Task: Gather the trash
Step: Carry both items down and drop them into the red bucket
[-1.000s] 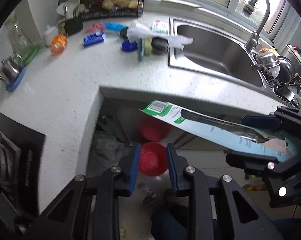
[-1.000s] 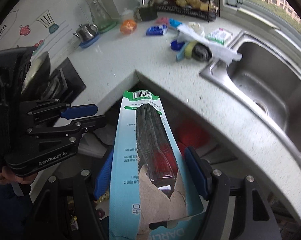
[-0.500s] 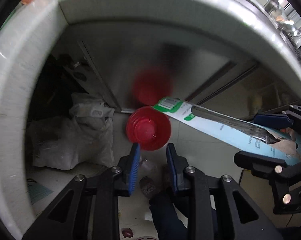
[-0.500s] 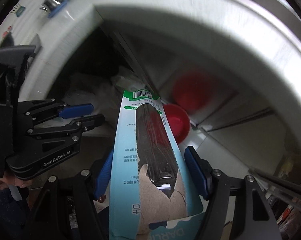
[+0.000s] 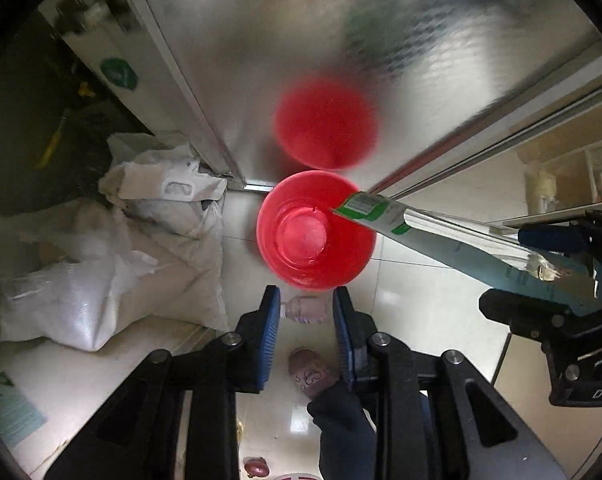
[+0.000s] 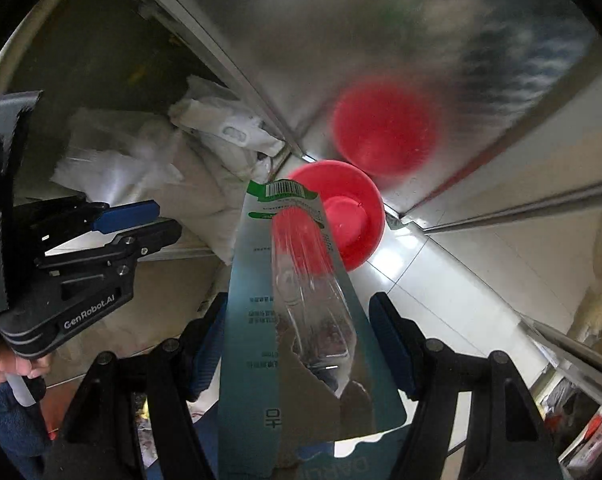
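Observation:
A round red bin [image 5: 313, 232] stands on the pale tiled floor against a steel cabinet front, seen from above. My right gripper [image 6: 299, 304] is shut on a long torn blue and green card package [image 6: 285, 280] with a clear plastic blister. The package's barcode end reaches over the bin's rim [image 6: 349, 216]. In the left wrist view the same package [image 5: 441, 236] slants in from the right gripper [image 5: 533, 272] to the bin. My left gripper [image 5: 307, 300] hangs just short of the bin, its pads drawn close with nothing between them, and shows as a left gripper [image 6: 149, 222] at the right view's left edge.
White sacks and bags [image 5: 101, 272] are piled on the floor left of the bin. The brushed steel cabinet door [image 5: 301, 40] mirrors the bin. A small bottle [image 5: 305, 308] and a person's slipper [image 5: 313, 372] lie under the left gripper.
Both grippers have sunk from above the countertop to below its edge. The red bin now looks much larger and nearer. The package stays in the right gripper.

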Available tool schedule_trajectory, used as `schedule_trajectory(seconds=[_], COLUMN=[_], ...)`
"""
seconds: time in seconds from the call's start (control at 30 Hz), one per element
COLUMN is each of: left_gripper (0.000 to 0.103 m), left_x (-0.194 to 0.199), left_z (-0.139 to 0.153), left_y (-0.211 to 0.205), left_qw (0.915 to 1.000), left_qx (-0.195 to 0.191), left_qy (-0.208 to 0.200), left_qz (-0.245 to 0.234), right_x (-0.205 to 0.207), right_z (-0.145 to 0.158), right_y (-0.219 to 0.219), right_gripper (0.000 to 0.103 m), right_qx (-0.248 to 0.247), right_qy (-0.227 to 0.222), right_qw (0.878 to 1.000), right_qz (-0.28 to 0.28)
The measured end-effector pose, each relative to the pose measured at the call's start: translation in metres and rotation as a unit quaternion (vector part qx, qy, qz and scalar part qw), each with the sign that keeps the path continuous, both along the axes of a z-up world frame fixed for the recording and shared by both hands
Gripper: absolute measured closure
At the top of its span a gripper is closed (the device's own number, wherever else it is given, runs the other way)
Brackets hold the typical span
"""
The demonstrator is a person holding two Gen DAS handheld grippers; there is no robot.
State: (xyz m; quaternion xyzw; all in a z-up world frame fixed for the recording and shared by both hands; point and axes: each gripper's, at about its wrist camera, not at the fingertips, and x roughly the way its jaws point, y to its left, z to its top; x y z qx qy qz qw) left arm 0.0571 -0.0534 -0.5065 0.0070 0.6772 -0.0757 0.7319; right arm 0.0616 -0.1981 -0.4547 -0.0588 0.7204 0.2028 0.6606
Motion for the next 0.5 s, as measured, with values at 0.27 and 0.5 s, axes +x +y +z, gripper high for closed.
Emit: schedule_trajectory(seconds=[0.27, 0.5], left_gripper=[0.078, 0.078], left_x=[0.008, 0.016], left_z=[-0.078, -0.125], left_y=[0.009, 0.019], left_qw=[0.9998, 0.9995], left_qx=[0.013, 0.026], left_qy=[0.010, 0.010], left_qz=[0.012, 0.014], right_x=[0.004, 0.011], right_z=[-0.070, -0.123], right_y=[0.004, 0.006], right_gripper=[0.035, 0.035], right_qx=[-0.005, -0.009], right_qy=[0.006, 0.019], right_qw=[1.000, 1.000], right_qz=[0.006, 0.007])
